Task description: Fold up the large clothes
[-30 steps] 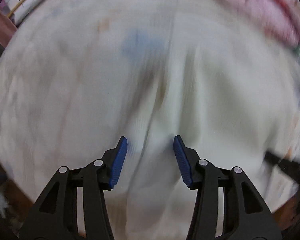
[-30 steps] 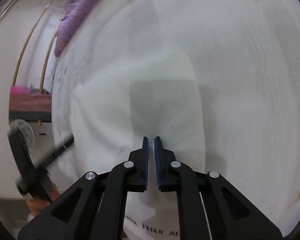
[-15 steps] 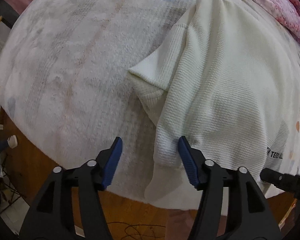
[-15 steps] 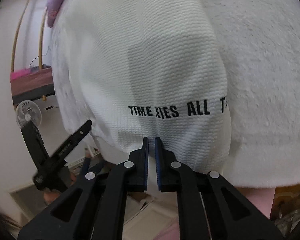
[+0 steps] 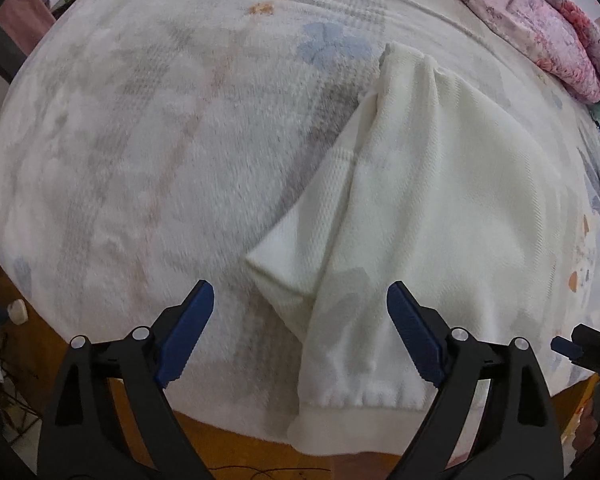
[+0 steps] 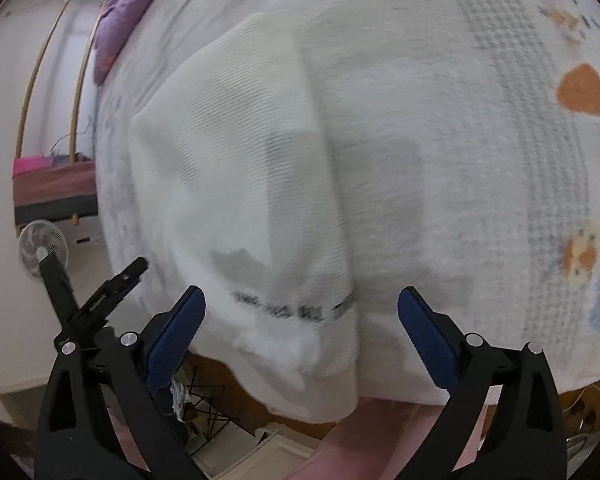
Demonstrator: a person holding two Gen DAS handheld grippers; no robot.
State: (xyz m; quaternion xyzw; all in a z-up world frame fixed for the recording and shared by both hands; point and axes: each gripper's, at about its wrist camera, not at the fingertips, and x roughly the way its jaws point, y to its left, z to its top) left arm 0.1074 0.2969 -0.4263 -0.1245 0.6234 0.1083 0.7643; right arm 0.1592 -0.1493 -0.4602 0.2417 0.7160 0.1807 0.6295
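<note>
Both pairs of jaws have opened since half a second ago: the right gripper, which was closed on the hem, now has its jaws spread wide and holds nothing, and the left gripper has its jaws spread wider than before, also holding nothing. Lying folded on the bed, the white sweater fills the centre and right of the left wrist frame, with one sleeve folded across it toward the middle. Its ribbed hem hangs over the near edge of the bed, low in the frame between the blue pads. In the right wrist frame the sweater is blurred, with a line of black lettering near the hem that I cannot read. A fluffy white blanket with grey stripes and orange and blue shapes covers the bed under the sweater. Pink and purple bedding is piled at the upper right of the left wrist frame. A small white fan stands at the left of the right wrist frame, partly behind the other gripper. Wooden floor shows below the bed edge.
</note>
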